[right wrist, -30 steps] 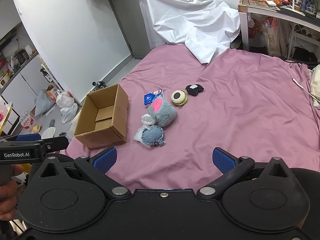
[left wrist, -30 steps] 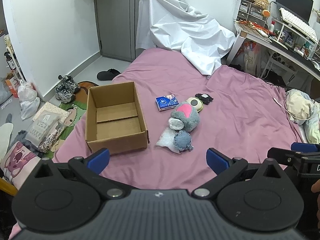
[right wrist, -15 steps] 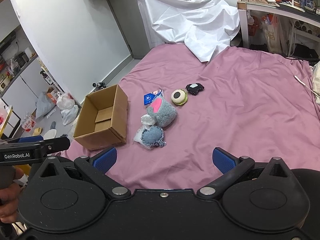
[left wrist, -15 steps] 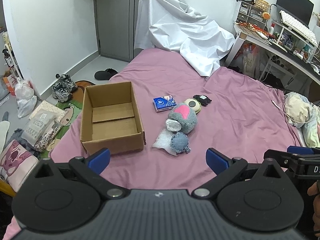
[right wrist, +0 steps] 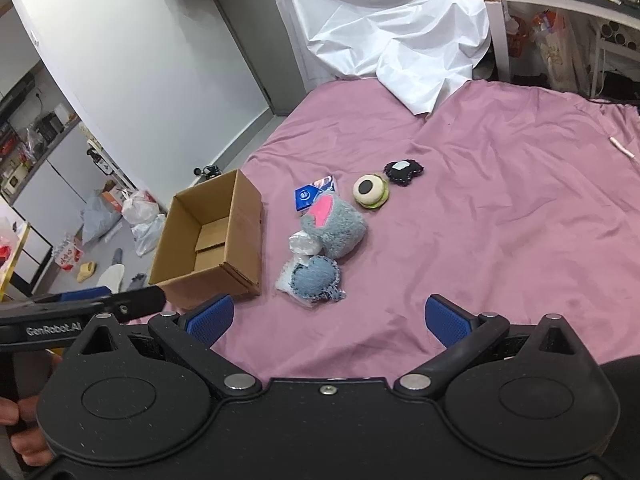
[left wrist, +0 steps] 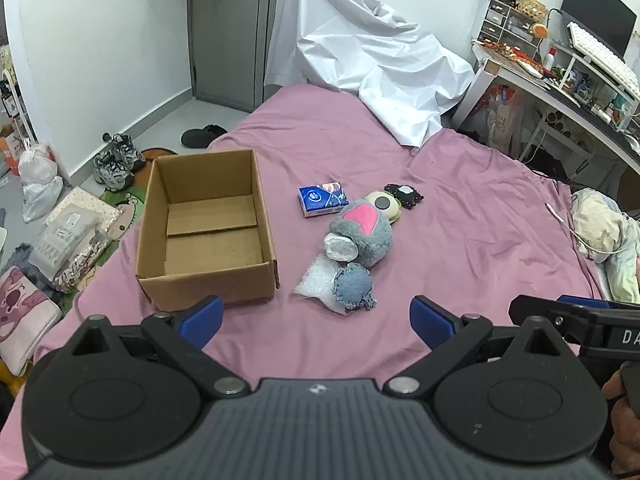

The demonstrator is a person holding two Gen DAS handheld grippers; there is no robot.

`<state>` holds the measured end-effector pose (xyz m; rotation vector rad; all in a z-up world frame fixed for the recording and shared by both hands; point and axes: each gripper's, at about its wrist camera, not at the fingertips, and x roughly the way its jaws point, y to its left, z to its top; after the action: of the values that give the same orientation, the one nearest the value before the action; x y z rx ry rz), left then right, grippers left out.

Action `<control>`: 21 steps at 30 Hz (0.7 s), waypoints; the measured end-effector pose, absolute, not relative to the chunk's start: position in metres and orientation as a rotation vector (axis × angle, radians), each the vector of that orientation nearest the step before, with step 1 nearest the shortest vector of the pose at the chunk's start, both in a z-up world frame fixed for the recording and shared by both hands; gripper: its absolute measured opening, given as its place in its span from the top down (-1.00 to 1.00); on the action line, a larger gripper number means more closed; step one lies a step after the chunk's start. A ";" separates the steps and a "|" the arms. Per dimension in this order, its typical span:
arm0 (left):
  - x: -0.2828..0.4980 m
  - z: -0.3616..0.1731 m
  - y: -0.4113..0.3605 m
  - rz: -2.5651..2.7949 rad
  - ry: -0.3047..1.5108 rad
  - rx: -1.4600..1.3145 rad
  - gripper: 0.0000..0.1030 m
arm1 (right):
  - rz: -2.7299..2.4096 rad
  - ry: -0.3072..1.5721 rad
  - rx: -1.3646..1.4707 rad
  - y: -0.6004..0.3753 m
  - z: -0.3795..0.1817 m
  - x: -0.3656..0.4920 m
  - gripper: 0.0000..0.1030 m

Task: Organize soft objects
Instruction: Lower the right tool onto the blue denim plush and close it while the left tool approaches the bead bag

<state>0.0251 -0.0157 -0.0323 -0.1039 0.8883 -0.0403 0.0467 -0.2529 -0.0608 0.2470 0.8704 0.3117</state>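
Above the bed's near edge (left wrist: 120,300), both grippers (left wrist: 316,316) (right wrist: 326,316), jaws spread, toys (left wrist: 362,236) beyond.

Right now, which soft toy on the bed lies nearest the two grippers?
The blue denim pad on the clear plastic bag; the grey plush, round eye toy and black toy lie farther back.

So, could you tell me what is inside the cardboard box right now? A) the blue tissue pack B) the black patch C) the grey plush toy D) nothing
D: the box shows only its bare floor flaps, while the plush, tissue pack and black patch all lie on the sheet beside it.
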 end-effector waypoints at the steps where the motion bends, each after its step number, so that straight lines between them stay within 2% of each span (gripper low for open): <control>1: 0.028 -0.034 -0.015 -0.038 0.891 -0.107 -0.94 | 0.313 0.873 0.251 -0.253 -0.063 0.049 -1.00; 7: 0.046 -0.049 -0.012 -0.021 0.915 -0.140 -0.93 | 0.294 0.901 0.307 -0.255 -0.075 0.069 -1.00; 15: 0.071 -0.066 -0.013 0.009 0.935 -0.175 -0.80 | 0.266 0.902 0.339 -0.250 -0.081 0.096 -0.98; 21: 0.088 -0.082 -0.014 0.023 0.959 -0.206 -0.68 | 0.253 0.912 0.391 -0.254 -0.097 0.111 -0.82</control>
<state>0.0879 -0.0137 -0.0820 -0.2061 0.9592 0.0225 0.1106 -0.2542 -0.0973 0.3905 0.9118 0.2530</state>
